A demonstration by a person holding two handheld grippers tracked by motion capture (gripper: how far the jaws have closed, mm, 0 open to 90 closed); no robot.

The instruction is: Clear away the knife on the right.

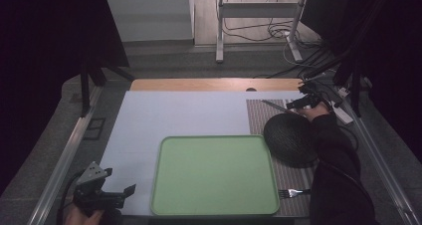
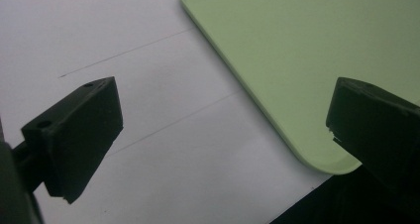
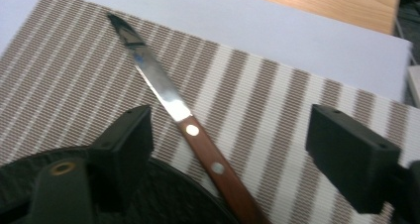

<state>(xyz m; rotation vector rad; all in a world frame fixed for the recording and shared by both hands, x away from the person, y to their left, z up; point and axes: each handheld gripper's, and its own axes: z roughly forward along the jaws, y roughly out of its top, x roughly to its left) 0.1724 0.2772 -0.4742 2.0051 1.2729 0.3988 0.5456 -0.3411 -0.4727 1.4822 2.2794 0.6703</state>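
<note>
Lab: cables (image 1: pixel 278 32), curtained rig table (image 1: pixel 214 84)

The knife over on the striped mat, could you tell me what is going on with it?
The right gripper is open, jaws either side of the knife, which lies untouched on the striped mat beside a dark round plate. The left gripper waits open near the green tray.

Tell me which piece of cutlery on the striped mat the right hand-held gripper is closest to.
The wooden-handled knife, at the mat's far end, lies between the open jaws of the right hand-held gripper. The fork lies at the near end, beside the green tray.
</note>
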